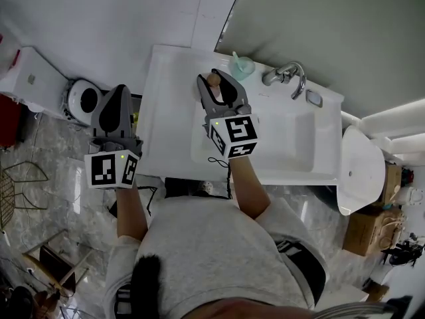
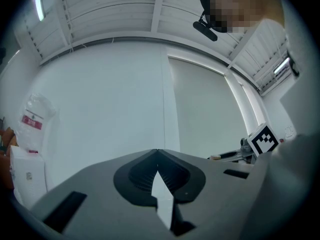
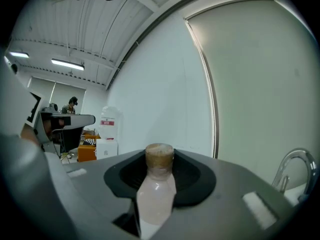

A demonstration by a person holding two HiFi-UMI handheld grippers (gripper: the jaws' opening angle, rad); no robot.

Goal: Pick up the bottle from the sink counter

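A small pale pink bottle (image 3: pixel 156 196) with a brown cap (image 1: pixel 214 80) stands upright between the jaws of my right gripper (image 1: pixel 221 88), which is shut on its body. In the head view that gripper hangs over the white sink counter (image 1: pixel 166 105), at the basin's left rim. The right gripper view has the cap (image 3: pixel 159 159) poking up past the dark pads (image 3: pixel 195 176) of the right gripper (image 3: pixel 160 156). My left gripper (image 1: pixel 118 98) is off the counter's left edge, held over the floor. Its jaws meet at the tips (image 2: pixel 157 151) with nothing in them.
The basin (image 1: pixel 292 145) takes up the counter's right part, with a chrome faucet (image 1: pixel 287 75) at the back and a teal cup (image 1: pixel 242 65) beside it. A white toilet (image 1: pixel 358 171) stands to the right. A round white device (image 1: pixel 83 98) sits on the floor at the left.
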